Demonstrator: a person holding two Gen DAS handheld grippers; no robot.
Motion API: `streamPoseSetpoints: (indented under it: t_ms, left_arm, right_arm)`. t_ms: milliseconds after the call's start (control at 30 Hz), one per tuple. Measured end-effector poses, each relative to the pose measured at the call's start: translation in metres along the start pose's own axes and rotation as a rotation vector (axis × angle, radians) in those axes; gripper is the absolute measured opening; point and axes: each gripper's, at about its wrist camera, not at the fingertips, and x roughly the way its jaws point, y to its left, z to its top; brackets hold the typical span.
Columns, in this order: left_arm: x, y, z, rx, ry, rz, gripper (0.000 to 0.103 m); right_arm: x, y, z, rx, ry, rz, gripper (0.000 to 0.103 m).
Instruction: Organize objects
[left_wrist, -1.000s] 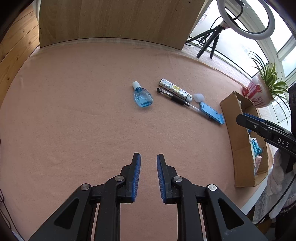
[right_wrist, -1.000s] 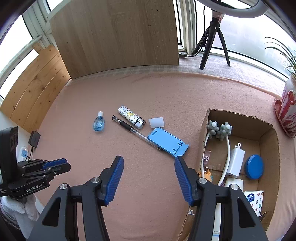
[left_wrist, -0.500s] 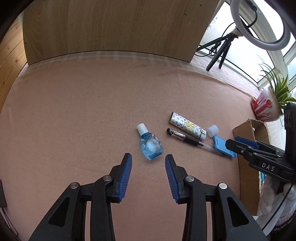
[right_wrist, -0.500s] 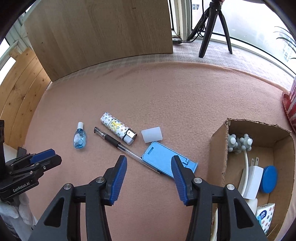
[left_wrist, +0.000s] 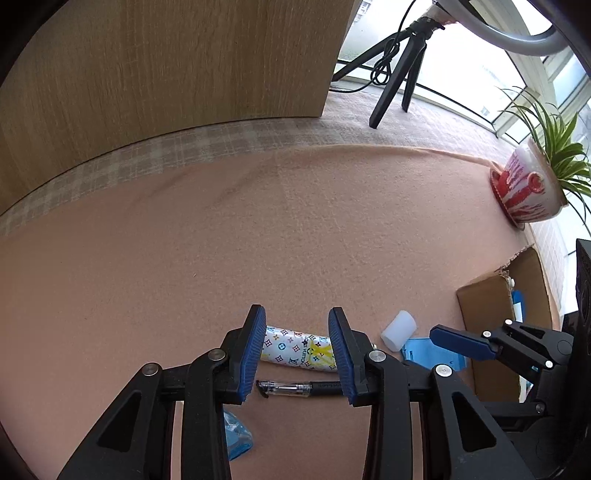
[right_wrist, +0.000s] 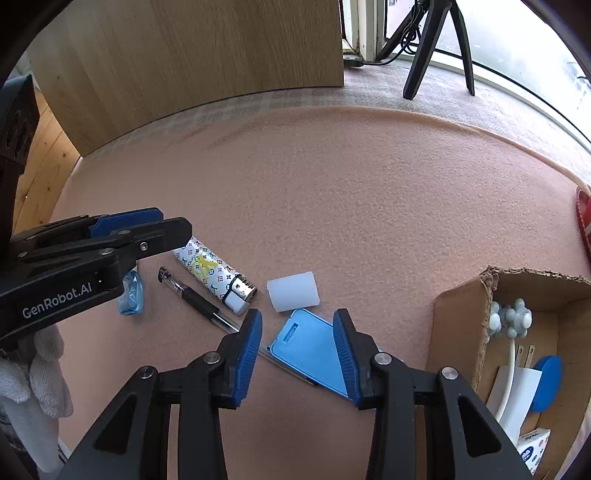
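Observation:
My left gripper is open, its blue pads on either side of a patterned white lighter lying on the pink cloth; the lighter also shows in the right wrist view. A black pen lies just below it. A small blue bottle is partly hidden under the left finger. My right gripper is open over a flat blue phone stand. A white cap lies beyond it. The left gripper shows at the left of the right wrist view.
An open cardboard box at the right holds a white charger, a blue lid and other small items. A red-and-white plant pot stands at the far right. A wooden board and a black tripod stand at the back.
My left gripper has moved forward past the blue bottle and now straddles the lighter. My right gripper has moved forward and down over the blue phone stand. Both stay open.

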Motion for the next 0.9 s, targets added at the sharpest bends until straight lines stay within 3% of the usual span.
streamPoseSetpoints:
  t_ms: [133,200,267,500,900]
  left_arm:
    - [0.014,-0.015,0.003,0.068,0.036,-0.001,0.037]
    - [0.022,-0.021,0.002,0.093,0.066,-0.007,0.026]
    - [0.027,-0.027,-0.003,0.126,0.08,0.004,0.022]
    - [0.02,-0.031,-0.029,0.183,0.076,0.001,0.02]
    - [-0.003,-0.023,-0.091,0.159,0.083,-0.051,0.019]
  right_arm:
    - [0.006,0.008,-0.001,-0.059,0.024,-0.024,0.037]
    - [0.012,0.009,-0.001,-0.079,0.046,-0.051,0.037]
    - [0.012,0.008,-0.002,-0.079,0.048,-0.058,0.036]
    - [0.006,0.013,-0.015,-0.065,0.077,-0.024,0.036]
    - [-0.004,0.022,-0.052,-0.067,0.084,0.046,0.035]
